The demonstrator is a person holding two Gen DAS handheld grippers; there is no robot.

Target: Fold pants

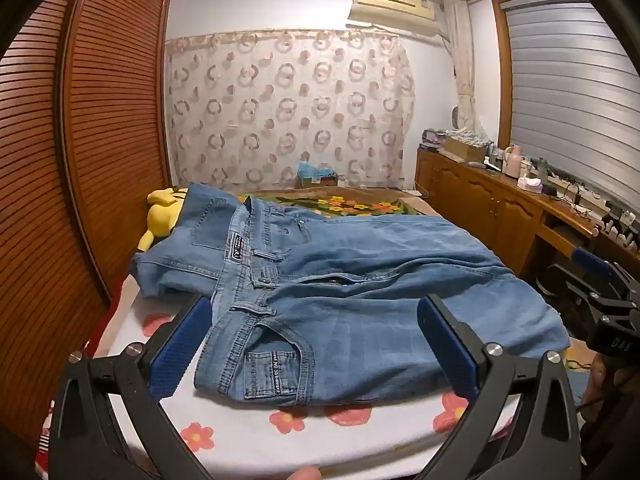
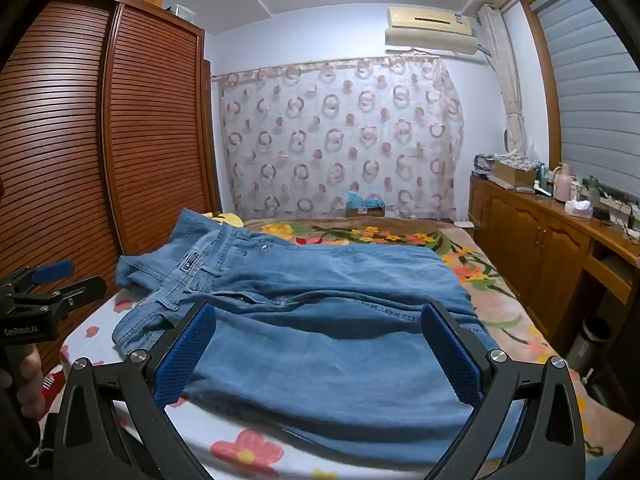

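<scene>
Both grippers, left gripper [image 1: 314, 344] & right gripper [image 2: 318, 354], hover spread wide w/ nothing held above the jeans [image 1: 360, 292], prob. lining up a fold grab.

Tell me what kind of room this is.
Most likely a home bedroom: blue denim jeans lie on a bed with a floral sheet, beside a slatted wooden wardrobe and a wall-mounted air conditioner.

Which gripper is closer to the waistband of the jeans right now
Left. The left gripper is open right at the waistband on the jeans' near edge. The right gripper is open over the leg fabric, with the waistband off to its left.
</scene>
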